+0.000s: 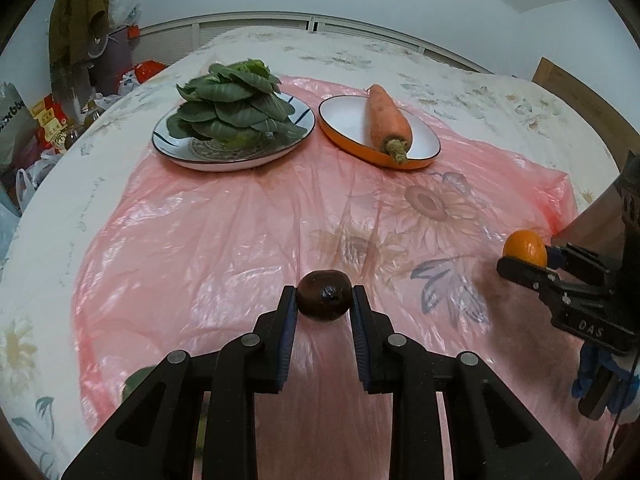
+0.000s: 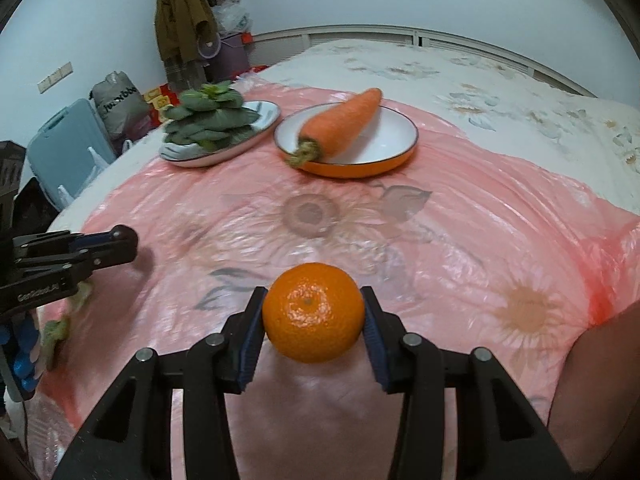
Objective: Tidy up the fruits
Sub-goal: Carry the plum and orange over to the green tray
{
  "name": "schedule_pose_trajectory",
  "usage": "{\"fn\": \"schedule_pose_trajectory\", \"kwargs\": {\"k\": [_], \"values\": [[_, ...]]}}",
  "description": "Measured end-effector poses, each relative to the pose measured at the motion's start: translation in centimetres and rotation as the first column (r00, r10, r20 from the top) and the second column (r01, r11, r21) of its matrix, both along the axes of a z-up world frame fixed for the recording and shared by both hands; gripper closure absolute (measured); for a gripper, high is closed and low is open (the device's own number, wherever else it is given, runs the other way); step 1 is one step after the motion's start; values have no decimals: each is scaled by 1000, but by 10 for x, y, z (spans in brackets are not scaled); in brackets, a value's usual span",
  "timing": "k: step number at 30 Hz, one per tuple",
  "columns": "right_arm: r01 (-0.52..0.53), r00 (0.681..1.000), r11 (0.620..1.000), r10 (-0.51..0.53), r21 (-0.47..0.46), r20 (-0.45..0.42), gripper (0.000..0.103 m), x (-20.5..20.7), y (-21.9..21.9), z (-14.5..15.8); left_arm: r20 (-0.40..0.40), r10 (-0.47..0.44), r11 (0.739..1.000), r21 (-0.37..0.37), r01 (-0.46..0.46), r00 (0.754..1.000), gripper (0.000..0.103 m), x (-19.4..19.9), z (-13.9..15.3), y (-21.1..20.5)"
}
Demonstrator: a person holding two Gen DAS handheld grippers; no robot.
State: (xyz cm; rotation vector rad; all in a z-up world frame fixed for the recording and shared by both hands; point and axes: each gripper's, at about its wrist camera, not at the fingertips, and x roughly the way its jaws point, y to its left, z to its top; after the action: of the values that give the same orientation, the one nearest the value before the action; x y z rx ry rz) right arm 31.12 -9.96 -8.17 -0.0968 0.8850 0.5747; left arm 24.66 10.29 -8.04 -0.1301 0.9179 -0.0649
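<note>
A bed with a floral cover carries a pink plastic sheet (image 1: 200, 240). Far left, a grey bag (image 2: 120, 100) reads "juxxbbe", roughly. The blue-patterned plate (image 1: 176, 148) holds leafy greens (image 1: 232, 104); right of it, the orange dish (image 1: 348, 120) holds a carrot (image 1: 388, 116). Near, the left gripper (image 1: 324, 298) clamps a dark brown fruit (image 1: 324, 296). Right, the right gripper (image 2: 313, 312), marked "DAS", squeezes an orange (image 2: 313, 312).

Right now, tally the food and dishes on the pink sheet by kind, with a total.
Fruits: 2, the dark fruit in the left gripper and the orange in the right gripper
Vegetables: 2, the leafy greens and the carrot
Plates: 2, the patterned plate and the orange-rimmed plate
Total: 6
</note>
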Motion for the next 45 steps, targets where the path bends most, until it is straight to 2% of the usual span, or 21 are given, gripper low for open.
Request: {"fn": "schedule_pose_trajectory", "kwargs": {"k": [10,13,21,33,45], "values": [[-34,999,999,34,31,13,42,-55,-1,30,40,-5,1000,21,4,999,81,-39,34,-6],[-34,999,999,34,40,20,42,-72,-5,39,41,0,999,51,-2,999,81,-51,41,-11],[-19,999,998,17,55,34,42,-124,-31,57,61,-56,991,128,48,997,81,-96,56,-61],[62,997,998,-63,11,47,42,-191,-109,69,83,-202,974,124,191,976,81,-144,75,-157],[211,977,977,-210,-12,44,42,-231,-212,66,88,-331,937,150,316,939,81,-167,89,-243]]}}
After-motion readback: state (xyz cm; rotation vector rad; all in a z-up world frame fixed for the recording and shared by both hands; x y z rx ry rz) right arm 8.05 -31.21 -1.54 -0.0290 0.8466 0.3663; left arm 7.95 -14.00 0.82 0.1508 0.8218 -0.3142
